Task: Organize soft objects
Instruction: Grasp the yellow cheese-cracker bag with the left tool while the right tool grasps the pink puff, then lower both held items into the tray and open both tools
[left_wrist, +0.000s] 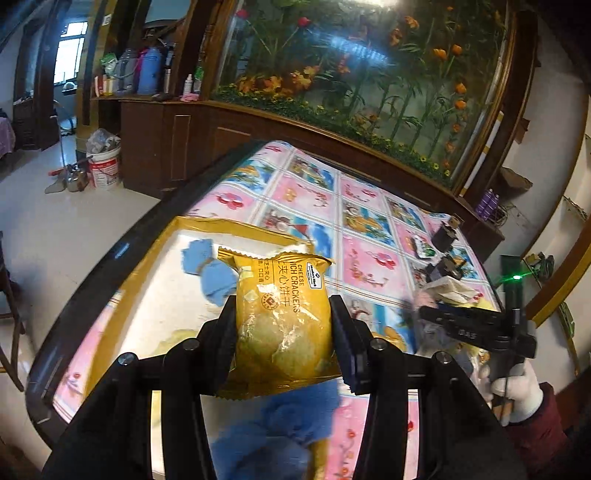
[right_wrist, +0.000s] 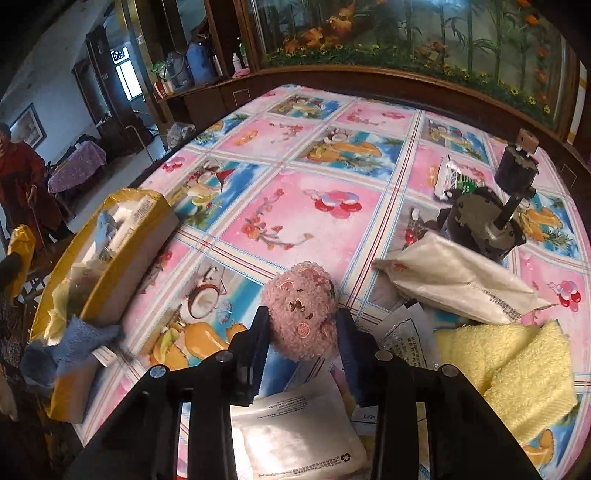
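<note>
Pink and blue cartoon-patterned tablecloth (right_wrist: 314, 206) covers a large table in front of a dark wooden cabinet with a planted glass tank. At the table's left edge sits a shallow yellow-rimmed cardboard box (right_wrist: 129, 236) already holding blue terry cloths (left_wrist: 218, 273). The left gripper (left_wrist: 284, 332) pinches a golden foil packet of cheese crackers (left_wrist: 282, 317), long axis pointing away along the fingers, held directly above that box. The right gripper (right_wrist: 301, 328) pinches a fuzzy pink plush ball (right_wrist: 301, 310) over the table's middle; the box lies well to its left. Folded yellow towels (right_wrist: 517, 365) and a white plastic pouch (right_wrist: 458, 288) lie near its right side. The left gripper looks nearer to dropping its load.
</note>
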